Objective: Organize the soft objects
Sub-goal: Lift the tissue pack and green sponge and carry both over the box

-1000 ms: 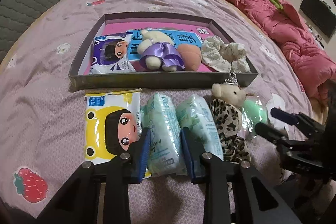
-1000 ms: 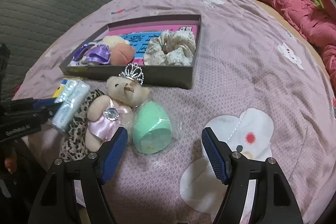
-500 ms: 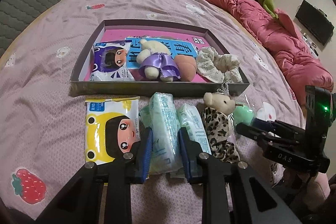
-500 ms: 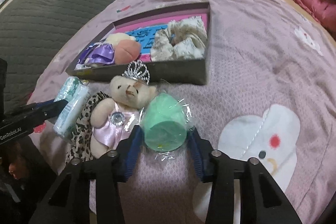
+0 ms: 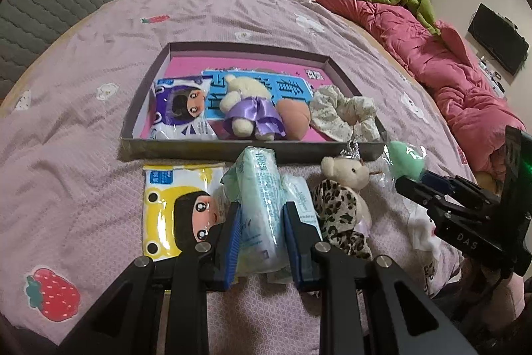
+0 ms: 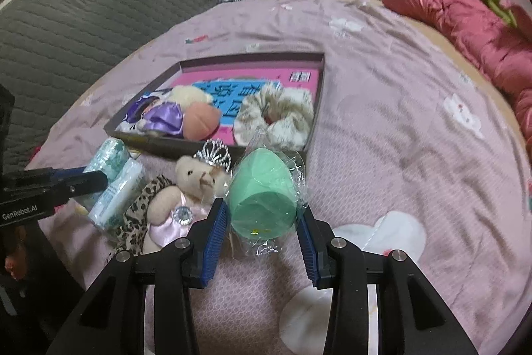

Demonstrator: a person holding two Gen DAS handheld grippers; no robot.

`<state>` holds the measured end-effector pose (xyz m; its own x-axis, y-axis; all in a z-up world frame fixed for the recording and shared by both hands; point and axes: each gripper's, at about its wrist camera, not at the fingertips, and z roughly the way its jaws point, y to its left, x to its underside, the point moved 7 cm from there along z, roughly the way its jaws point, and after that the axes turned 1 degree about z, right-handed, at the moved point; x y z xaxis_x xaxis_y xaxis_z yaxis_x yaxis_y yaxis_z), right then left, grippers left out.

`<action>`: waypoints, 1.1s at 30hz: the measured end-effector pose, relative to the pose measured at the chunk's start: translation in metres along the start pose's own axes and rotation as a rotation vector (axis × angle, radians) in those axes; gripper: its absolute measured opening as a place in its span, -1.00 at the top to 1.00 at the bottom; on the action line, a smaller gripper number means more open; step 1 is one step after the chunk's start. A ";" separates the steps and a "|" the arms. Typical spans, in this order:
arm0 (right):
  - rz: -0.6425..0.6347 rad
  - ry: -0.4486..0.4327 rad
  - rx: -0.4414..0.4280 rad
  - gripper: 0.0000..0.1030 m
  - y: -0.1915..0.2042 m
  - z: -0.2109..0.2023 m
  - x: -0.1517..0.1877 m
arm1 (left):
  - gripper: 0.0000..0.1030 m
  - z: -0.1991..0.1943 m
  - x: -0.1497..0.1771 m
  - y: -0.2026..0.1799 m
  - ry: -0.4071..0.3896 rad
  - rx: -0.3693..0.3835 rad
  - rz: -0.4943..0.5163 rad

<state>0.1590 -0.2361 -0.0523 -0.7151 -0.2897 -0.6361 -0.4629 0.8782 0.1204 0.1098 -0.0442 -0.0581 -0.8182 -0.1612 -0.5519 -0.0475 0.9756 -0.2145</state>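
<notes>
Since a second ago both tools have closed. The left tool [image 5: 261, 233] now clamps the pale green tissue pack [image 5: 257, 205], raised off the bed [image 5: 83, 155]; the right tool [image 6: 262, 235] grips the wrapped green sponge [image 6: 262, 198], lifted beside the crowned bear [image 6: 196, 178]. Just beyond lies the tray [image 5: 206, 148], holding a scrunchie [image 5: 342, 115].

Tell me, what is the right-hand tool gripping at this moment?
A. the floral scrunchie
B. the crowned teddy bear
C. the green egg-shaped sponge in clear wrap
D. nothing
C: in the right wrist view, the right gripper has its fingers pressed against both sides of the green sponge, beside the teddy bear.
</notes>
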 end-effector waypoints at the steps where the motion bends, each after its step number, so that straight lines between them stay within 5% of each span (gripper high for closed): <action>1: -0.007 -0.015 -0.002 0.18 0.002 -0.003 -0.003 | 0.51 -0.002 -0.001 0.000 -0.004 0.000 -0.001; 33: -0.038 -0.135 -0.038 0.17 0.027 -0.007 -0.059 | 0.51 -0.034 -0.042 0.011 -0.134 -0.036 -0.017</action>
<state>0.1852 -0.1983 -0.0067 -0.6209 -0.2663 -0.7373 -0.5098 0.8517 0.1216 0.1247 -0.0219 -0.0099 -0.7333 -0.1943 -0.6516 -0.0832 0.9767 -0.1976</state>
